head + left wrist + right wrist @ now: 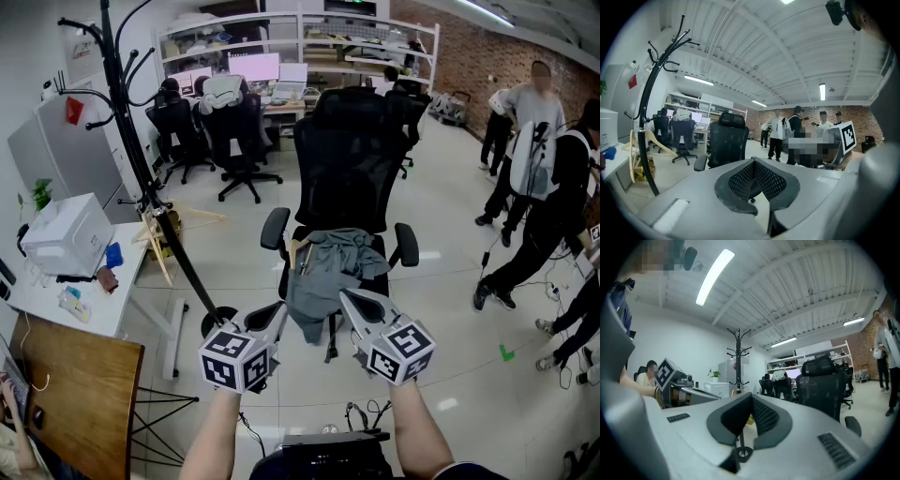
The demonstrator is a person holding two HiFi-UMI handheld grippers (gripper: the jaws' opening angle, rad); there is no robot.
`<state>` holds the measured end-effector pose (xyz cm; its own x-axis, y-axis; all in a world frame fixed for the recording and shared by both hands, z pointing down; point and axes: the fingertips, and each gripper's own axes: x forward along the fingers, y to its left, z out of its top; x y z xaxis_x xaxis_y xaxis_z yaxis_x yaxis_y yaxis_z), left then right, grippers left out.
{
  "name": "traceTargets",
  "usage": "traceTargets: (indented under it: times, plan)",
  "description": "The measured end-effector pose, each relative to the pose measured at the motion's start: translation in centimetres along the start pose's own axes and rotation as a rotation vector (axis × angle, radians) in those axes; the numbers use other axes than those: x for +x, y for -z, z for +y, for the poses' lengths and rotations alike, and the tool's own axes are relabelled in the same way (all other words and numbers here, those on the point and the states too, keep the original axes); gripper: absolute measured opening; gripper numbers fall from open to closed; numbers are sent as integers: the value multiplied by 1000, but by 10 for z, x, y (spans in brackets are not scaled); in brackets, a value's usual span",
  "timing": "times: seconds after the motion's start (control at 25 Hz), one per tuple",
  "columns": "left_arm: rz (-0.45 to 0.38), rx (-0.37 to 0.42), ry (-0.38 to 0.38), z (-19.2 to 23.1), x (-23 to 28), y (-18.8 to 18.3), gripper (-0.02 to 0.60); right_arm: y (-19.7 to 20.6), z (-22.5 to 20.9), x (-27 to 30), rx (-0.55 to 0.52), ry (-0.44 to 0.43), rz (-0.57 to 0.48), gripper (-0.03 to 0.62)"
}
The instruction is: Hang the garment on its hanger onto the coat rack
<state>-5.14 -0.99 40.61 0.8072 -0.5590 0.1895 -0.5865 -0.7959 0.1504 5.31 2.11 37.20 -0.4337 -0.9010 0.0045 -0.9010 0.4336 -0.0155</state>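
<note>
This is looking like an open-plan office, possibly doubling as a lab. Monitors (253, 66) are glowing on desks beneath white shelving (300, 33). Black swivel chairs (349, 159) and a coat rack (129, 122) are standing around, and people (530, 103) are gathering beside a brick wall (459, 47).

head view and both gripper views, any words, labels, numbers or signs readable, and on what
No text can be read in any view.
Marker cubes: black-and-white square patterns only, no letters.
Red tag on the grey cabinet: too small to read.
Monitors: too small and blurred to read.
</note>
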Motion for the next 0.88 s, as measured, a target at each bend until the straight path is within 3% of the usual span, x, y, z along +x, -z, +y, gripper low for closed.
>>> traceTargets:
  times: [0.48,0.88]
  plan:
    - [6,11,-78,3,34,-7,3,4,-44,8,24,-41,-2,9]
    - [25,-5,-64,47,85,-5,2,14,-80,54,31,-18,29,9]
